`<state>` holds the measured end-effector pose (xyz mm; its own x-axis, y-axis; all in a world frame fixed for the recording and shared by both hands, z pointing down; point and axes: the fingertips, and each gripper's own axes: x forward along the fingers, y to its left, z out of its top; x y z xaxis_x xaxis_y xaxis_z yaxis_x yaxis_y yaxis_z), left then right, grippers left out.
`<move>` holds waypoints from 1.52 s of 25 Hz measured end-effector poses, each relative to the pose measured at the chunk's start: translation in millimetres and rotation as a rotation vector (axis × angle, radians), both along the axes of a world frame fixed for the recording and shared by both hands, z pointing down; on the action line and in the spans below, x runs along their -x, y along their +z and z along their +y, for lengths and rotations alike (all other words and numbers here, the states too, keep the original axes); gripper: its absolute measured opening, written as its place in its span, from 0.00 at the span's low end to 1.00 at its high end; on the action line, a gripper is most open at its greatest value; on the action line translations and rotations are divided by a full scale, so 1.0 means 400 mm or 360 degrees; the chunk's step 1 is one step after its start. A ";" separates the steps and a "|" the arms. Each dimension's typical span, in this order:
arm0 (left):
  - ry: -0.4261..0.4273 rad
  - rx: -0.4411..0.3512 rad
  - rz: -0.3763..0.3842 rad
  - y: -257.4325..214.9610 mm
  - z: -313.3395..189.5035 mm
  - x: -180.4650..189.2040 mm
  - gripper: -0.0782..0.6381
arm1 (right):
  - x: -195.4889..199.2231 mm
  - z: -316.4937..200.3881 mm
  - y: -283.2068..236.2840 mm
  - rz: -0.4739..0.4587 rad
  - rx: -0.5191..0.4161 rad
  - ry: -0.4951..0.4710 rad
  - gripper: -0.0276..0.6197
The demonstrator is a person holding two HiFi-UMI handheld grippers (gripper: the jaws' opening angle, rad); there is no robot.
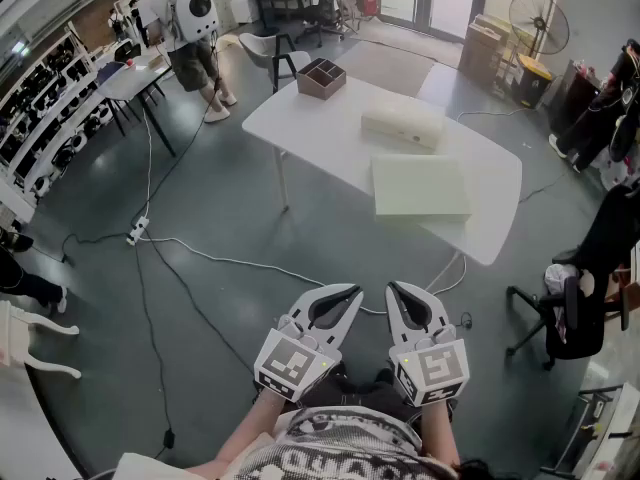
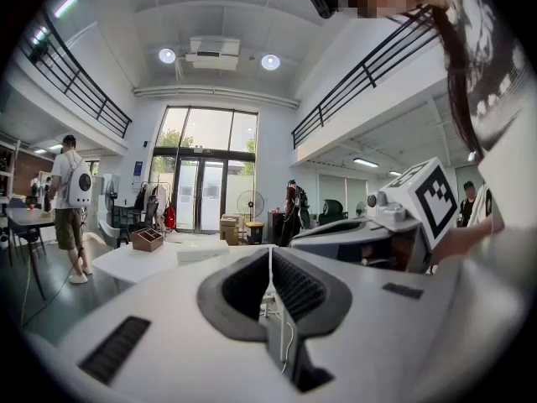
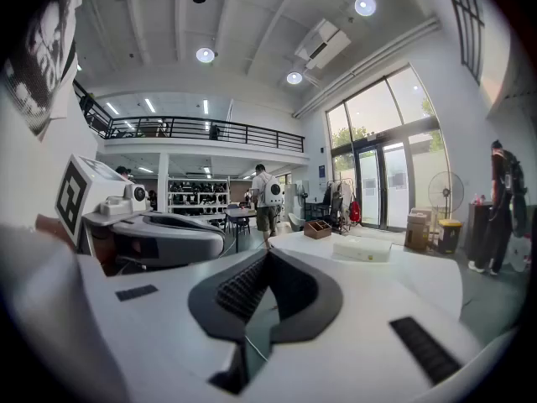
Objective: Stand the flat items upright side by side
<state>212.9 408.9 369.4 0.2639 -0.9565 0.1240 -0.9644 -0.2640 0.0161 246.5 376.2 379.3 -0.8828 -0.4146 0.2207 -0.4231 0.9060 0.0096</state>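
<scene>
A white table (image 1: 330,133) stands well ahead of me. Two pale flat boxes lie on it: a large one (image 1: 420,186) near the front edge and a smaller one (image 1: 402,125) behind it. A brown compartment box (image 1: 321,78) sits at the far left corner. My left gripper (image 1: 348,293) and right gripper (image 1: 398,290) are held close to my body, side by side, both shut with nothing between the jaws. In the left gripper view the table (image 2: 138,263) and brown box (image 2: 148,239) lie far off beyond my left gripper (image 2: 269,250). The right gripper view shows my right gripper (image 3: 267,254) with the smaller box (image 3: 362,248) far off.
Cables (image 1: 215,260) trail over the grey floor between me and the table. A black office chair (image 1: 570,318) stands at the right. A person with a backpack (image 1: 190,28) stands by a desk at the far left. A fan (image 1: 538,26) and cartons are behind the table.
</scene>
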 end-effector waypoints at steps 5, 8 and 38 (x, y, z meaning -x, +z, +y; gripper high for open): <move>-0.0008 0.0016 0.0001 0.005 -0.003 0.017 0.13 | 0.009 -0.006 0.003 -0.0024 0.0035 0.0008 0.04; -0.0014 0.0019 0.0008 0.009 -0.001 0.035 0.13 | 0.026 -0.005 0.007 -0.0037 0.0039 0.0006 0.04; -0.0345 0.0028 0.0087 0.077 -0.213 0.484 0.13 | 0.482 -0.267 0.085 0.0055 0.0082 -0.0318 0.04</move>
